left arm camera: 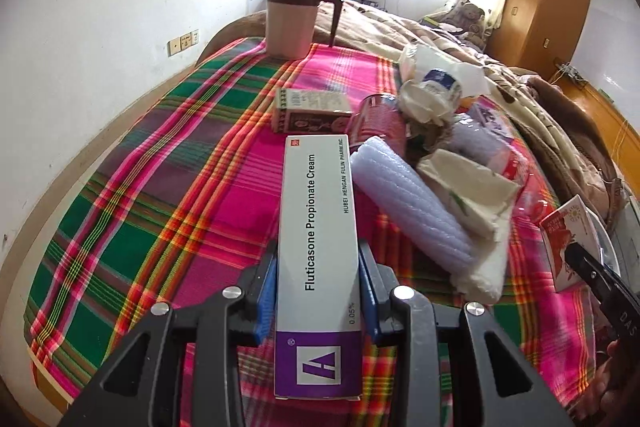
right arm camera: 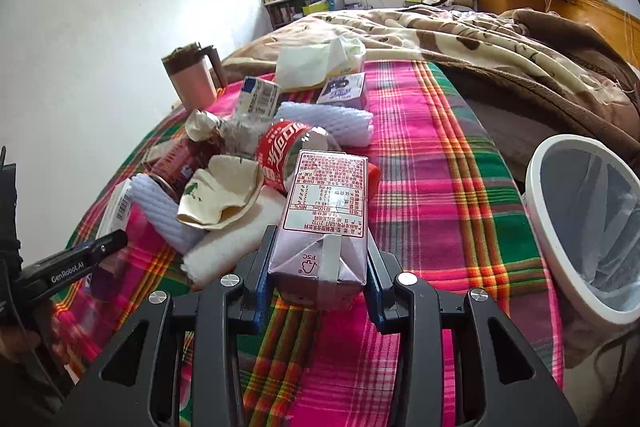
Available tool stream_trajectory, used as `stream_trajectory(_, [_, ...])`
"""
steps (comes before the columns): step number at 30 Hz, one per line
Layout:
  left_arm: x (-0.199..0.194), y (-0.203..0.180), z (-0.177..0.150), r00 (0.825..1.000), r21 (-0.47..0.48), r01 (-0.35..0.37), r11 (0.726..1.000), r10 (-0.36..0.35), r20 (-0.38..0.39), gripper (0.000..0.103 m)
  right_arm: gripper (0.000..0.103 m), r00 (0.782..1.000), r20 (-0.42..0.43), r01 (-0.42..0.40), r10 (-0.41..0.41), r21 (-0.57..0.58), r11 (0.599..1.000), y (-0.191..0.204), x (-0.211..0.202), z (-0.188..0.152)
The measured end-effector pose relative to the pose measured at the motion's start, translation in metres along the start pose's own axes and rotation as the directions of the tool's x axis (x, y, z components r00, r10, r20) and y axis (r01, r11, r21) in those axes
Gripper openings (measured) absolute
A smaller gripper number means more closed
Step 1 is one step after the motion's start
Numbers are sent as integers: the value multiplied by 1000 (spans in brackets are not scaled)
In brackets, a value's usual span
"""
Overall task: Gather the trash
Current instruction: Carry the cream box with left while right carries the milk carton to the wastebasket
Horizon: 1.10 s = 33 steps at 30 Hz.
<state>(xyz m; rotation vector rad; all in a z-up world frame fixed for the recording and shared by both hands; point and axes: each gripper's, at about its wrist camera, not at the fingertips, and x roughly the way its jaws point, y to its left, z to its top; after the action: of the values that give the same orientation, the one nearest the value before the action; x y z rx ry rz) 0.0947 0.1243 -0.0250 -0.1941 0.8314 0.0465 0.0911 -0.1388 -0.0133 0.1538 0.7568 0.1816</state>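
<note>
Left gripper [left arm camera: 318, 291] jaws clamping cream box [left arm camera: 318, 247]; right gripper [right arm camera: 318, 267] jaws, milk carton [right arm camera: 324, 211].

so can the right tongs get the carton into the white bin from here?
Probably yes. The right tongs are shut on the milk carton, and the white bin sits open-mouthed just to their right at the bed's edge, with only bare plaid cloth between.

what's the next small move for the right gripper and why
Probably swing the right gripper rightward over the white trash bin with the clear liner and let go. It is already shut on the pale purple drink carton, and the bin stands open just to its right.
</note>
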Motion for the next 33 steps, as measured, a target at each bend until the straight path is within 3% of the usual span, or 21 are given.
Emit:
stream_trajectory(8, [-28, -29, 11, 996, 49, 47, 998, -51, 77, 37, 39, 998, 56, 4, -5, 29, 1000, -17, -22, 7])
stream_trajectory(18, [-40, -93, 22, 980, 149, 141, 979, -159, 117, 37, 39, 992, 124, 29, -37, 67, 997, -52, -48, 18])
stream_trajectory(33, [-32, -192, 17, 944, 290, 299, 909, -326, 46, 37, 39, 979, 169, 97, -117, 124, 988, -101, -70, 26])
